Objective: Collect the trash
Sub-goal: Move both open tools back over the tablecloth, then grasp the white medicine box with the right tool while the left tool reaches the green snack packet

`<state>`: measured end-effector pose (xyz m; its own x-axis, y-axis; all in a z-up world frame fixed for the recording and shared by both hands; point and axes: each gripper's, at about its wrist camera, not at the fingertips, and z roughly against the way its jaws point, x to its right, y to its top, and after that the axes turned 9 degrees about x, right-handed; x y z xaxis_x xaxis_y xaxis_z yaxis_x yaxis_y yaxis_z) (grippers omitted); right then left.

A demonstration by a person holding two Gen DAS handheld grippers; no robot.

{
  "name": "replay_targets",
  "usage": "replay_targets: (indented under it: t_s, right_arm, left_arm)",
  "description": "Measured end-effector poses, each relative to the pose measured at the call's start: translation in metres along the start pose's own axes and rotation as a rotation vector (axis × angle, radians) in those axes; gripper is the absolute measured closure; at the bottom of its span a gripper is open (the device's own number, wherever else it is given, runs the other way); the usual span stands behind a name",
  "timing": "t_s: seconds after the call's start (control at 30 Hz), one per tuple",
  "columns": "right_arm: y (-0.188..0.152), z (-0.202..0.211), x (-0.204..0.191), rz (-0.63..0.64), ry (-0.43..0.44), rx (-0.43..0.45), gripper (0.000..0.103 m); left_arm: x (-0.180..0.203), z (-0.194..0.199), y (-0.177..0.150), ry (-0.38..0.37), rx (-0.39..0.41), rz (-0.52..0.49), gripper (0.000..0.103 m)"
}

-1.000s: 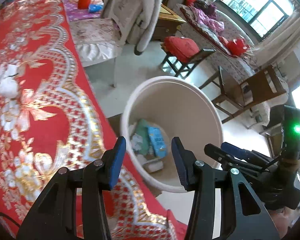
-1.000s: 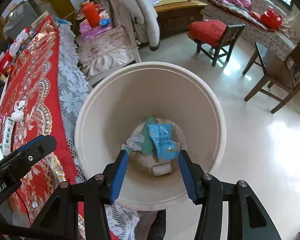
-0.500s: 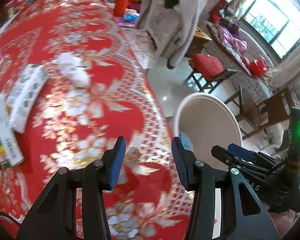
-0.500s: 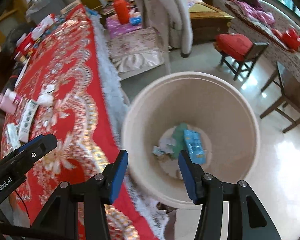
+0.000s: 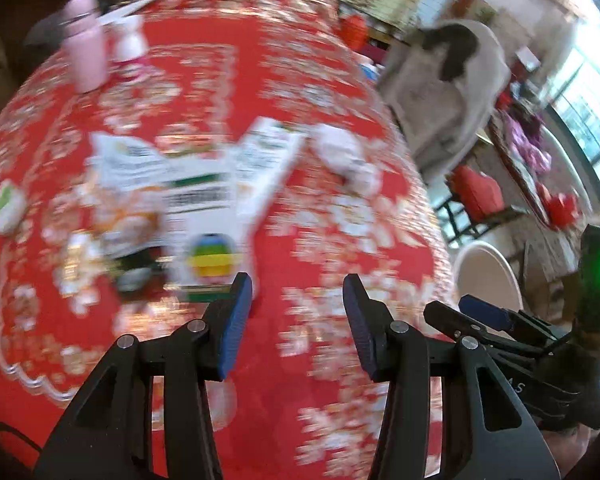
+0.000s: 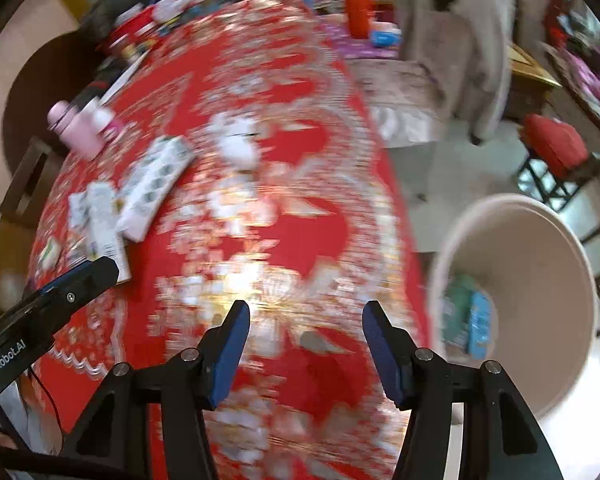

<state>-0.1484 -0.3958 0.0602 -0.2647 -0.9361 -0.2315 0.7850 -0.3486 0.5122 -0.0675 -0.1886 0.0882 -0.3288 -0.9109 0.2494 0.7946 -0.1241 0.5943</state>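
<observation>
Red brocade tablecloth [image 6: 284,128] covers the table in both views, its gold-patterned edge curving down the right side. Just past that edge, at about three o'clock in the right wrist view, stands the cream bin [image 6: 548,240], with teal and blue wrappers [image 6: 466,320] lying at its bottom; pale floor opens beyond it. The cloth under both grippers is bare.

Trash on the cloth sits toward ten o'clock: flattened white cartons [image 5: 188,188], a long white box [image 5: 266,160] and a crumpled tissue [image 5: 346,156], all blurred. A pink bottle [image 5: 85,60] stands at eleven o'clock near the far edge.

Left gripper [image 5: 298,320] hangs over bare cloth, fingers apart and empty, the nearest carton just beyond its left fingertip. Right gripper [image 6: 306,344] has just been opening; its blue pads [image 6: 228,354] stand apart with nothing between them, touching nothing.
</observation>
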Motion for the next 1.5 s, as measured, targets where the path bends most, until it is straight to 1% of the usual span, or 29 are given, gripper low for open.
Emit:
replay_targets:
  t_s: [0.07,0.1,0.13,0.17,0.3,0.37,0.4,0.47,0.57,0.7,0.73,0.77,0.8,0.83,0.87,0.93,1.07,1.3,1.5]
  right_arm:
    - [0.003,-0.007,-0.022,0.034,0.028,-0.008,0.046]
    - [0.004,-0.01,-0.034,0.055,0.043,-0.014,0.043]
    - [0.005,-0.016,-0.057,0.088,0.07,-0.021,0.041]
    - [0.005,-0.016,-0.057,0.088,0.07,-0.021,0.04]
    - [0.012,-0.028,-0.105,0.151,0.119,-0.024,0.039]
    - [0.016,-0.035,-0.126,0.182,0.13,-0.019,0.038]
    - [0.017,-0.039,-0.137,0.199,0.131,-0.018,0.036]
    - [0.022,-0.048,-0.16,0.224,0.122,-0.014,0.036]
    - [0.025,-0.056,-0.181,0.247,0.106,0.004,0.035]
    - [0.028,-0.075,-0.202,0.273,0.042,0.007,0.035]
    - [0.029,-0.078,-0.203,0.284,0.021,0.01,0.035]
    - [0.029,-0.081,-0.203,0.286,0.014,0.012,0.039]
    - [0.03,-0.081,-0.199,0.271,0.029,0.016,0.049]
    - [0.031,-0.079,-0.195,0.258,0.042,0.019,0.049]
    - [0.032,-0.076,-0.19,0.252,0.028,0.028,0.049]
    - [0.034,-0.071,-0.181,0.25,0.042,0.038,0.049]
    - [0.035,-0.058,-0.153,0.219,0.071,0.025,0.049]
    - [0.024,-0.048,-0.103,0.138,0.077,-0.045,0.049]
    - [0.015,-0.051,-0.088,0.12,0.076,-0.075,0.049]
  left_arm:
    - [-0.026,0.01,-0.001,0.039,0.012,0.031,0.057]
    - [-0.036,0.014,-0.002,0.056,0.016,0.042,0.057]
    - [-0.049,0.019,-0.003,0.077,0.022,0.057,0.057]
    - [-0.06,0.023,-0.004,0.098,0.025,0.071,0.057]
    - [-0.105,0.037,-0.012,0.168,0.028,0.138,0.057]
    - [-0.123,0.043,-0.015,0.192,0.03,0.175,0.057]
    - [-0.132,0.047,-0.016,0.201,0.032,0.195,0.057]
    - [-0.146,0.052,-0.018,0.213,0.04,0.226,0.057]
    - [-0.159,0.056,-0.019,0.214,0.043,0.258,0.057]
    - [-0.16,0.053,-0.016,0.199,0.04,0.277,0.057]
    - [-0.16,0.052,-0.015,0.194,0.038,0.276,0.057]
    - [-0.158,0.049,-0.013,0.189,0.035,0.273,0.057]
    - [-0.157,0.047,-0.01,0.182,0.034,0.269,0.057]
    - [-0.155,0.044,-0.008,0.176,0.033,0.264,0.057]
    - [-0.154,0.041,-0.006,0.172,0.032,0.262,0.057]
    - [-0.151,0.033,-0.001,0.157,0.025,0.261,0.057]
    - [-0.145,0.017,0.01,0.134,0.013,0.258,0.057]
    - [-0.135,-0.006,0.028,0.126,0.002,0.235,0.057]
    - [-0.132,-0.018,0.034,0.137,-0.008,0.226,0.057]
